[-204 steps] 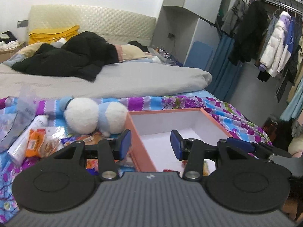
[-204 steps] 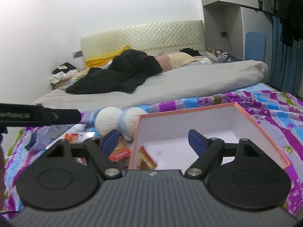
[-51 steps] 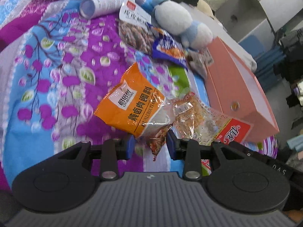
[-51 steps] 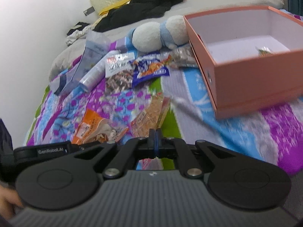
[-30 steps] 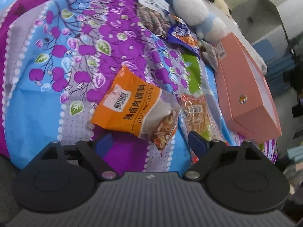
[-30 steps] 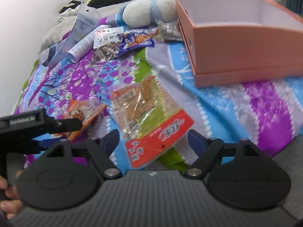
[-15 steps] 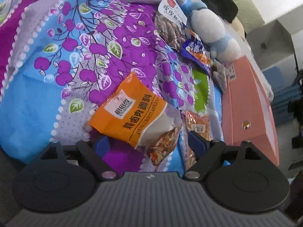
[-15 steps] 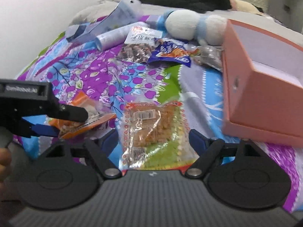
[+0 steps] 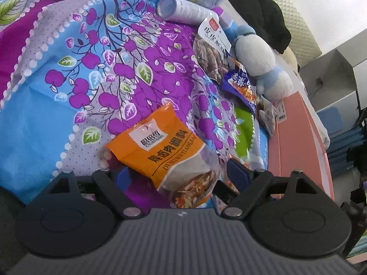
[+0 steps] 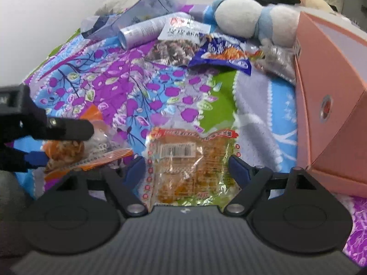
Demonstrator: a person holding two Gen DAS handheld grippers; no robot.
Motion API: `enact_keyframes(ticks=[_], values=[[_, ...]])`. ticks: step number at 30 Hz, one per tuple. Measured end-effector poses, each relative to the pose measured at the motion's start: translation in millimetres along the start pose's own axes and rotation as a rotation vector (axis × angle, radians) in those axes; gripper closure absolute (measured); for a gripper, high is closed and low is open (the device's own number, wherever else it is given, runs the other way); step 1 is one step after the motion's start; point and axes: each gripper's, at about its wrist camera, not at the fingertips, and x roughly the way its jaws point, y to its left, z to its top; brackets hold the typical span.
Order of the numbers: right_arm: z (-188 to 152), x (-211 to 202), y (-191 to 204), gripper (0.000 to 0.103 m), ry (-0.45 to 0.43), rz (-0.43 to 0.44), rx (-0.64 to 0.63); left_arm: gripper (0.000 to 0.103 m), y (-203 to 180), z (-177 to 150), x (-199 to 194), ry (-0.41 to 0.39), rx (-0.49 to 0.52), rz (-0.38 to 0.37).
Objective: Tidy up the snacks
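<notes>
An orange seasoning packet (image 9: 165,151) lies on the floral bedspread between the wide fingers of my left gripper (image 9: 180,176), whose pads stand clear of it. That open left gripper (image 10: 59,144) also shows at the left of the right wrist view, straddling the orange packet (image 10: 68,151). My right gripper (image 10: 187,168) is low over a clear packet with a red edge (image 10: 183,160). Its jaws are closing slightly with the packet between them, pads not touching. The pink box (image 10: 332,91) stands to the right.
Farther up the bed lie a blue snack pack (image 10: 224,55), a clear packet with a white label (image 10: 179,41), a white tube (image 10: 144,31) and a clear bag (image 10: 137,16). A plush toy (image 10: 252,20) rests against the box's far corner. The box wall (image 9: 298,137) runs along the right.
Both grippers have opened wide. The right gripper has come down and rolled, so the clear packet now sits between its fingers. The left gripper has rolled but stays over the orange packet.
</notes>
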Motion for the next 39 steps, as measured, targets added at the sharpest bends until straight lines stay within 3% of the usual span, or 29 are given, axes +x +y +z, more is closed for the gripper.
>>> enact_keyframes(ticks=[4,7,9,12,26,39], values=[[-3.4,0.6,2.6,0.026,-0.005,-0.005,-0.014,0.023,-5.7,-2.6,2.0,-0.015,0.061,0.034],[-3.0,-2.0,3.1,0.037,-0.002,-0.005,-0.023,0.031,-9.1,-4.4,2.2,-0.021,0.104,0.042],[-2.2,-4.0,3.1,0.054,0.001,-0.010,-0.027,0.038,-11.9,-6.5,1.6,-0.025,0.148,0.042],[0.8,-8.2,2.9,0.060,0.009,-0.016,-0.026,0.047,-14.0,-9.8,1.5,-0.019,0.181,0.031],[13.5,-45.6,-3.3,0.062,-0.036,-0.017,0.060,0.050,-32.4,-6.2,-20.0,-0.042,0.234,-0.004],[39.0,-99.5,4.5,0.062,-0.165,-0.013,0.112,0.050,-71.4,6.1,-69.6,-0.099,0.317,-0.026]])
